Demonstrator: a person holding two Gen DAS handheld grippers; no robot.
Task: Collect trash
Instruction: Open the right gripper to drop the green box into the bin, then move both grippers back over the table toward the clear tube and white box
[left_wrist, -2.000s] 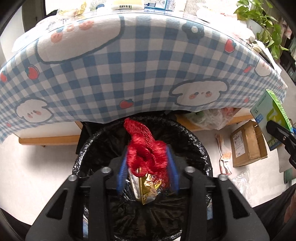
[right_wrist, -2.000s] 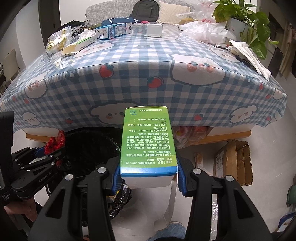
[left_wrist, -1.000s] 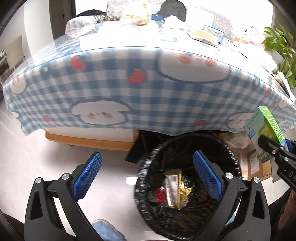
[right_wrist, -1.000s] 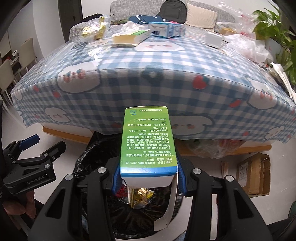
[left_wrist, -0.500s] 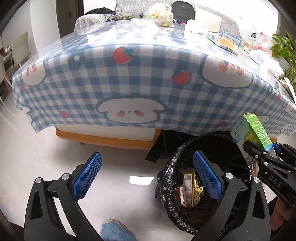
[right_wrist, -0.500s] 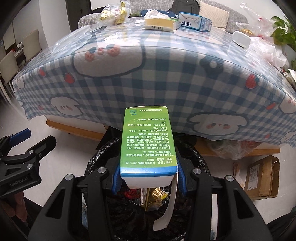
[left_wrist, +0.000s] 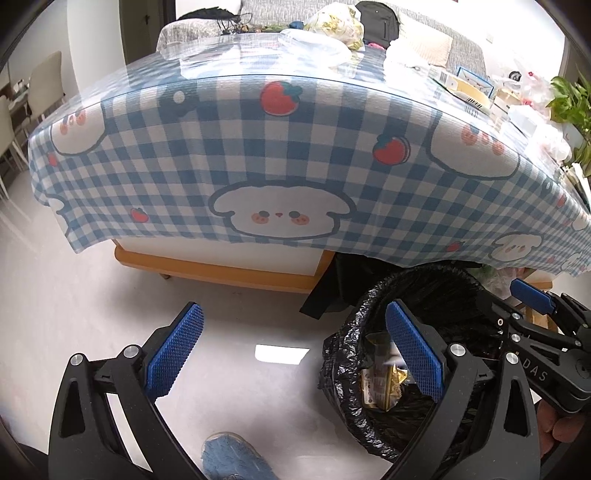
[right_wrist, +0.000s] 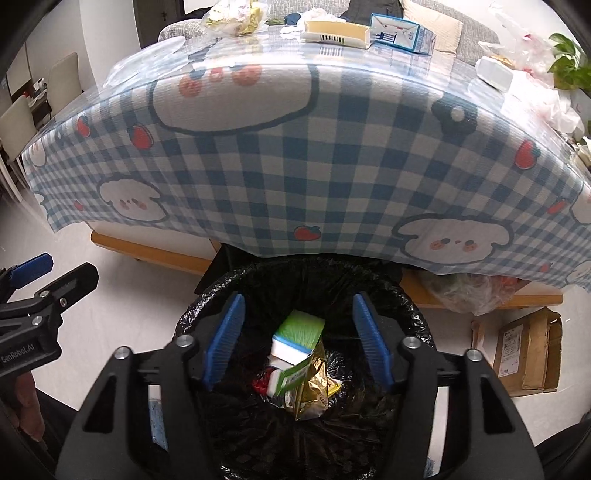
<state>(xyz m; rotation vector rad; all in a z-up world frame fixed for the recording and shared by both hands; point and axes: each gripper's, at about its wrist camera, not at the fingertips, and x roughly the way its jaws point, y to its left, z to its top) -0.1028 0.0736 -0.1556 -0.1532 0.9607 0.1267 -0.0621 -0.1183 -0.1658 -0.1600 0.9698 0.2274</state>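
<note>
**A:** Where's the green carton (right_wrist: 298, 328) right now?

**B:** In the bin (right_wrist: 417, 321), on top of the heap near the middle of the black liner. It lies tilted, 1 flap hanging open, against a gold foil wrapper (right_wrist: 314, 384), with a bit of red (right_wrist: 260, 386) showing at its lower left. The print on it is too blurred for me to read.

**A:** And your right gripper (right_wrist: 297, 341)?

**B:** Spread wide, nothing between the 2 blue pads, directly over the bin mouth. I judge that's why the carton sits where it does: fingers parted straight above the opening, so it lands inside, not on the rim.

**A:** The left one?

**B:** My left gripper (left_wrist: 293, 349) is released too, empty, held off to the bin's left side over bare floor. I'd say I keep it there to stay clear of the drop. From its camera the foil wrapper shows inside the liner.

**A:** Any writing you can make out?

**B:** "GenRobot.AI" on the left tool's body in the right view, and "DAS" on the right tool in the left view. The cardboard box (right_wrist: 524, 356) on the floor to the bin's right has a label I can't read.

**A:** More to collect?

**B:** I think so: boxes (right_wrist: 400, 33) and plastic bags (left_wrist: 325, 37) sit along the far edge of the checked tablecloth (right_wrist: 332, 147).
</note>
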